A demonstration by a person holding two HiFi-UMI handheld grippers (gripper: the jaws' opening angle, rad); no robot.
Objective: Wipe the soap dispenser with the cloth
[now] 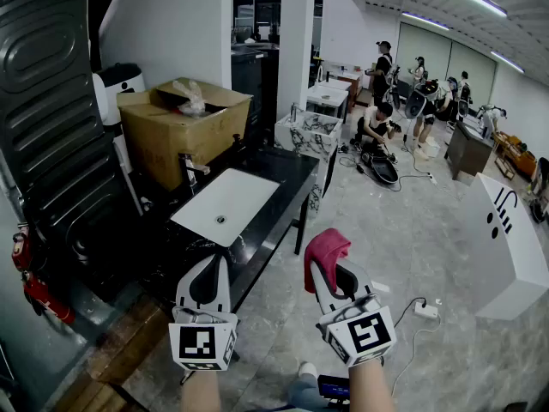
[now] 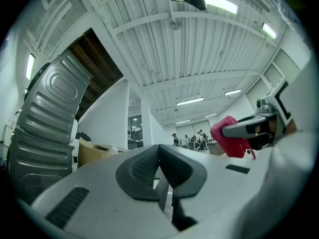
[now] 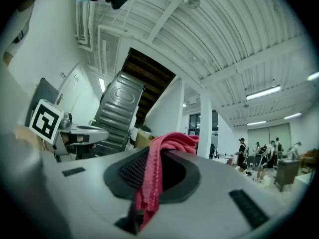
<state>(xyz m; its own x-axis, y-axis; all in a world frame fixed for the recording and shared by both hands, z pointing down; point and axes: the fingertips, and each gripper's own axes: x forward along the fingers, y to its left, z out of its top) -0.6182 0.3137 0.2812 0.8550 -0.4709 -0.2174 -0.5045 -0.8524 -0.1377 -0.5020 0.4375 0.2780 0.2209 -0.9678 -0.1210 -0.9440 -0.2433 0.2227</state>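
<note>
Right gripper (image 1: 333, 275) pinching pink cloth (image 1: 326, 249); left gripper (image 1: 209, 266) pressed together, empty. White unit, likely the soap dispenser (image 1: 117, 93), sits well ahead-left of both, past the sink (image 1: 225, 204). I'd approach level, pinch firm, cloth fold leading.

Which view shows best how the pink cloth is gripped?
The right gripper view: the pink cloth sits pinched between the shut jaws of the right gripper, bunching above them. The head view shows only its bunch atop that gripper. The left gripper view shows it small, from the side.
</note>
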